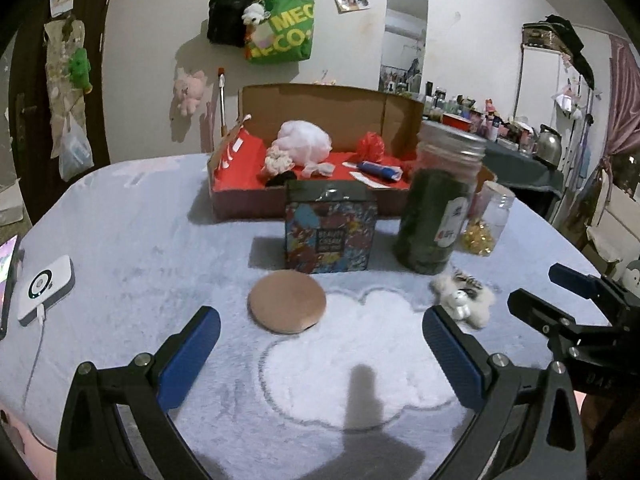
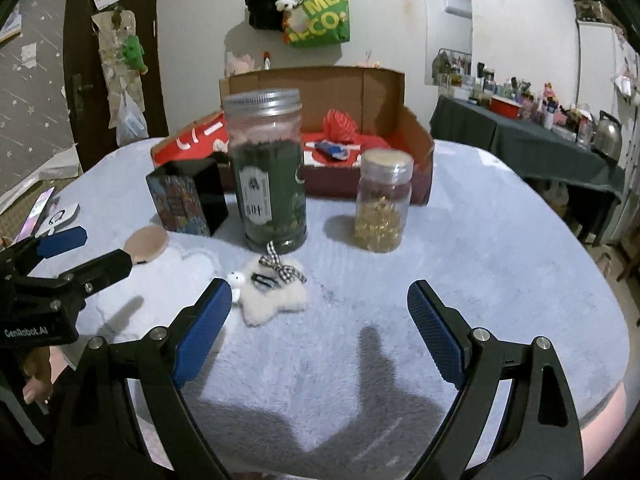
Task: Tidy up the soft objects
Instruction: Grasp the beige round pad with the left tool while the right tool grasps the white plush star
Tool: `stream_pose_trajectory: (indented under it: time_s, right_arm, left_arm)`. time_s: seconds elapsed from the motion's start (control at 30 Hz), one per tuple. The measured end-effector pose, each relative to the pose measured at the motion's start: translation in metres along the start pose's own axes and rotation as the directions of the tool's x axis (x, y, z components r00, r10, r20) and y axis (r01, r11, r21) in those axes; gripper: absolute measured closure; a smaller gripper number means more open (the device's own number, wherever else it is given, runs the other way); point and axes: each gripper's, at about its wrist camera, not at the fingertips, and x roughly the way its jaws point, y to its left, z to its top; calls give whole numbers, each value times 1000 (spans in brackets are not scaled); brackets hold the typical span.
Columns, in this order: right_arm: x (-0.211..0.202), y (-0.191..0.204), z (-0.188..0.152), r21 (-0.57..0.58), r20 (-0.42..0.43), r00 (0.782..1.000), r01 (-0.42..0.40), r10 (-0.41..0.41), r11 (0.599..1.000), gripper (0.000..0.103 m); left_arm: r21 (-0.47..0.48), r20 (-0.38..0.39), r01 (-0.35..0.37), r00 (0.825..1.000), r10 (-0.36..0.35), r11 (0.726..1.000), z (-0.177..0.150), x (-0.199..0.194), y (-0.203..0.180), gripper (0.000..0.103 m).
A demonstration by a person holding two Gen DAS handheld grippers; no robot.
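A small white plush star with a checked bow and a tiny bear point(image 2: 274, 294) lies on the fluffy blue blanket, just ahead and left of my open, empty right gripper point(image 2: 320, 312). It also shows in the left wrist view point(image 1: 464, 300), to the right of my open, empty left gripper point(image 1: 320, 334). An open cardboard box with a red lining point(image 1: 232, 168) at the back holds a pink fluffy bundle point(image 1: 306, 138), a small knitted item point(image 1: 278, 160) and a red bag point(image 1: 370, 146).
A round tan compact point(image 1: 286, 302), a patterned box point(image 1: 330, 232), a tall jar of dark green leaves point(image 2: 268, 172) and a small jar of gold bits point(image 2: 382, 200) stand mid-table. A white device with cable point(image 1: 46, 288) lies left. Side table with clutter point(image 2: 540, 132) at right.
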Motion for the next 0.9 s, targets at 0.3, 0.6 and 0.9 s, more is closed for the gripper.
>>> stream_pose_trajectory:
  time_s: [0.3,0.6,0.9]
  right_arm:
    - [22,3,1,-2,-52,998,-29,29,1000,13]
    - [51,8,10,-8,-154,984,-96,94,995,13]
    - [62,22,9,-82,-197,973,-141,123,987,30]
  left_arm:
    - [18,-65,-24,998,25,1000,6,19,9,0]
    - [43,-152,-24,988,30,999,20,45,19,3]
    - [70,-245,6,970,11,998,21,68,21,39]
